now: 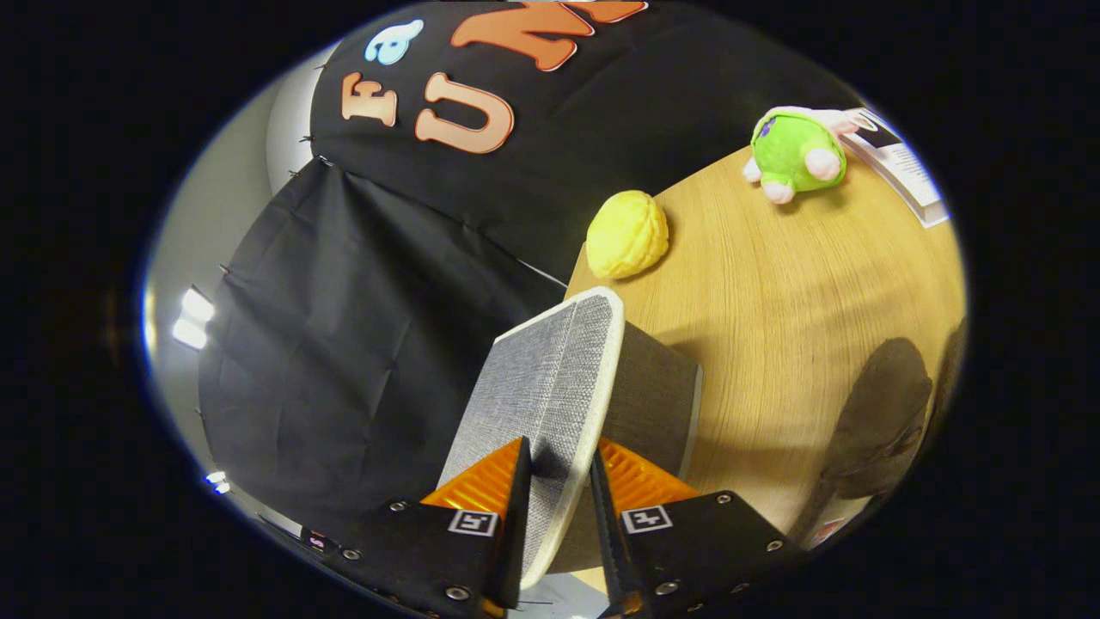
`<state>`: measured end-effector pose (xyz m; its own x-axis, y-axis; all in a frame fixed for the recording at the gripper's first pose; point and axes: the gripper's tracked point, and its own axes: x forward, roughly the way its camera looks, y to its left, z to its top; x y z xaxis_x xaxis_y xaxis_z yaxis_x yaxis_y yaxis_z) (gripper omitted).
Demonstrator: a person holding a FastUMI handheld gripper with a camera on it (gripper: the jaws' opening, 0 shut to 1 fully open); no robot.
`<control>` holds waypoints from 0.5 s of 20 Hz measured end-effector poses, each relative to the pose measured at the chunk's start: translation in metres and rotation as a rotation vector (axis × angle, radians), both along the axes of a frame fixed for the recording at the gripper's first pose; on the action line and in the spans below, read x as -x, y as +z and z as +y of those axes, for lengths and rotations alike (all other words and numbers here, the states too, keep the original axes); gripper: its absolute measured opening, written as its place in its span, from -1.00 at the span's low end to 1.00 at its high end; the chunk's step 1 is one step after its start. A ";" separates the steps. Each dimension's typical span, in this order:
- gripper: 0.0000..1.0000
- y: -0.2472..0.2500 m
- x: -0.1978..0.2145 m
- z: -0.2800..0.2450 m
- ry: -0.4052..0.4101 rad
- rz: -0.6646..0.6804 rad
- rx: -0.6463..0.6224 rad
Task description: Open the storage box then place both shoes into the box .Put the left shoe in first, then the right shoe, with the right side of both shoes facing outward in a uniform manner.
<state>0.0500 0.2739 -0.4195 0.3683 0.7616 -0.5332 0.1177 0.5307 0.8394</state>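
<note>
Currently, the claw point(559, 481) is clamping the grey box lid point(550, 387), tilting it up at twelve o'clock over the worktop point(773, 301); opening step underway, and swinging it fully clear probably comes next.

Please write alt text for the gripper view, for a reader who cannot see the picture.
The gripper is shut on the edge of a grey fabric lid, holding it up from the storage box on a wooden table. Beyond the lid lie a yellow bun-shaped toy and a green plush toy; a dark shoe lies beside the box.
</note>
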 end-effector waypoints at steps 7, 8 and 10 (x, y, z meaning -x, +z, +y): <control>-0.70 0.019 -0.004 0.004 0.064 -0.085 0.064; -0.72 0.022 -0.006 0.004 0.072 -0.095 0.073; -0.74 0.034 -0.010 0.006 0.083 -0.114 0.085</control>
